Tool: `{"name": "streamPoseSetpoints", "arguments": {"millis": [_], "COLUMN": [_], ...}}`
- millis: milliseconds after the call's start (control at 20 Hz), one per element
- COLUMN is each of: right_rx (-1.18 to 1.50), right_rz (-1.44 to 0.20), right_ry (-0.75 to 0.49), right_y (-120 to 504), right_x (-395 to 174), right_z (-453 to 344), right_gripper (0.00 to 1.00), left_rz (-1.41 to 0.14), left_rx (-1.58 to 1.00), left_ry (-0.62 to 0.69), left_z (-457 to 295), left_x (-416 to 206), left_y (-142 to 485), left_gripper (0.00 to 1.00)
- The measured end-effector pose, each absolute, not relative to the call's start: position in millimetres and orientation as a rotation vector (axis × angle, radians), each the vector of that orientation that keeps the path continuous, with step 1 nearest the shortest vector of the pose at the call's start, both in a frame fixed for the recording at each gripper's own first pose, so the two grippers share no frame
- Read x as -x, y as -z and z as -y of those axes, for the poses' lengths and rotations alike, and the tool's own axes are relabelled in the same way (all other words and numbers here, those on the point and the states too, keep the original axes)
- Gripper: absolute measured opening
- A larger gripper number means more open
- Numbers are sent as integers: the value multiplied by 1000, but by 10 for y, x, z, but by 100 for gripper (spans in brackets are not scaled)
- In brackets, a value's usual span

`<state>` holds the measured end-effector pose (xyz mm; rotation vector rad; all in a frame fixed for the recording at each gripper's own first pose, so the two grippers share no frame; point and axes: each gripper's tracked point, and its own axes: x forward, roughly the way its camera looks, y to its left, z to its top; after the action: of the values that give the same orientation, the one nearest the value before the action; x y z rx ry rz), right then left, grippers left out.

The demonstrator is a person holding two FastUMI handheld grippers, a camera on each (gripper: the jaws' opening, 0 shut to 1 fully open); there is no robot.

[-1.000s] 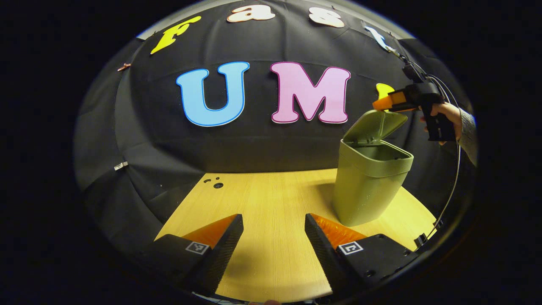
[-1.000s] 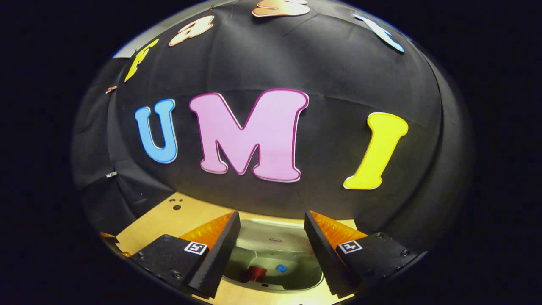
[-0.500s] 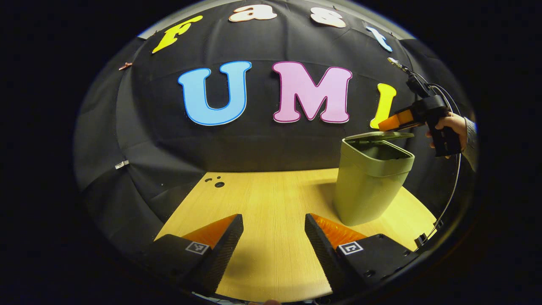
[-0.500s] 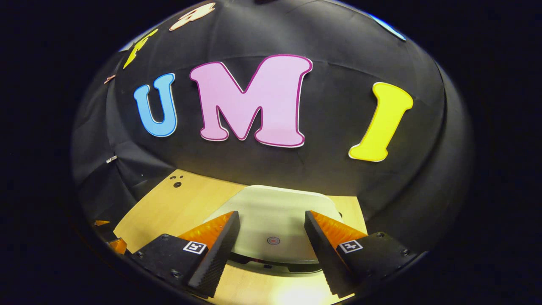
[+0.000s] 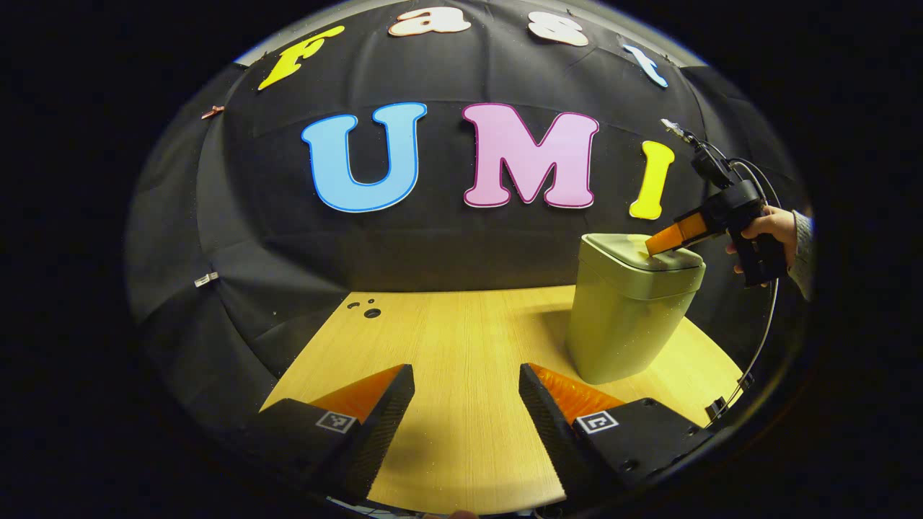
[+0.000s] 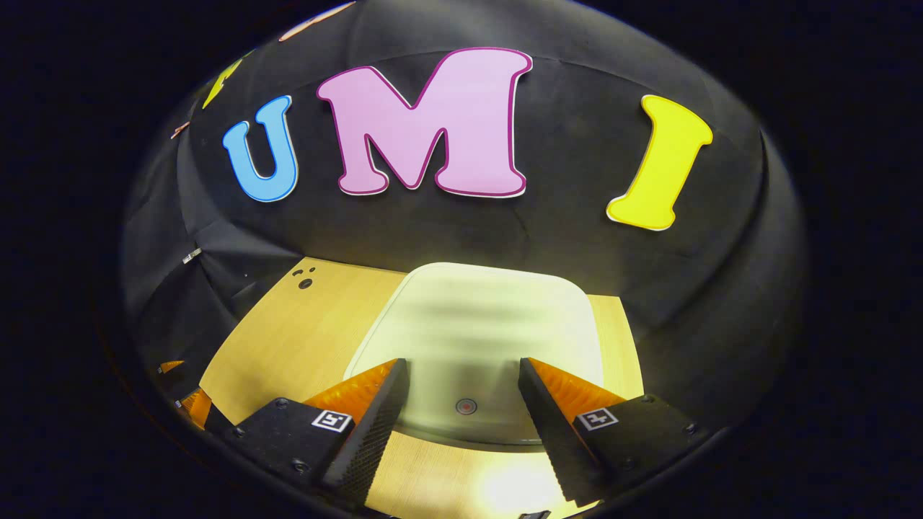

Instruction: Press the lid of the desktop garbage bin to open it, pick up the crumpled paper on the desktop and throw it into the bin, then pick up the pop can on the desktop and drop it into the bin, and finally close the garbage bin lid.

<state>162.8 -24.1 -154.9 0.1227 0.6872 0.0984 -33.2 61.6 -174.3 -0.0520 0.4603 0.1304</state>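
Where the left gripper view looks out over the wooden worktop (image 5: 461,339), the left claw (image 5: 466,404) sits nearest, its two fingers spread wide apart with bare wood between them and nothing held. Farther on and to the right, the green garbage bin (image 5: 624,324) stands upright on the worktop, near its right edge, with its lid (image 5: 638,252) lying flat across the rim so that the inside of the bin and whatever it holds are hidden. The tips of the right claw (image 5: 660,244) rest on the top of that lid, angled down from the right, and a hand (image 5: 768,227) with a grey sleeve holds the gripper's handle just beyond the bin, a cable trailing down from it. In the right gripper view the right claw (image 6: 464,411) is likewise open, its fingers parted over the near edge of the lid (image 6: 476,331), which shows slightly blurred, with a small round red mark (image 6: 466,406) between the fingers. The lid covers the whole bin from this angle. Behind it, a few small dark holes (image 6: 306,280) mark the worktop's far left corner, and the black cloth wall (image 6: 577,231) closes the scene.
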Motion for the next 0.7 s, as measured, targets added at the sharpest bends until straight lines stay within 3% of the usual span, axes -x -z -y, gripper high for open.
{"name": "streamPoseSetpoints", "arguments": {"millis": [200,250,300,700], "right_rx": [-150,-156,-145,-140], "right_rz": [-687,-689,-691,-669], "right_ry": [-110,-103,-107,-177], "right_y": [1561,1565,1574,1659], "right_x": [-1602,-1603,-1601,-1550], "right_z": [236,243,239,193], "right_gripper": [98,98,98,99], "left_rz": [-465,-466,-467,-476], "left_rx": [52,52,51,63], "left_ry": [-133,-133,-133,-138], "left_z": [-619,-617,-616,-592], "left_x": [344,341,341,330], "left_y": [1770,1770,1768,1787], "left_gripper": [95,99,95,95]}}
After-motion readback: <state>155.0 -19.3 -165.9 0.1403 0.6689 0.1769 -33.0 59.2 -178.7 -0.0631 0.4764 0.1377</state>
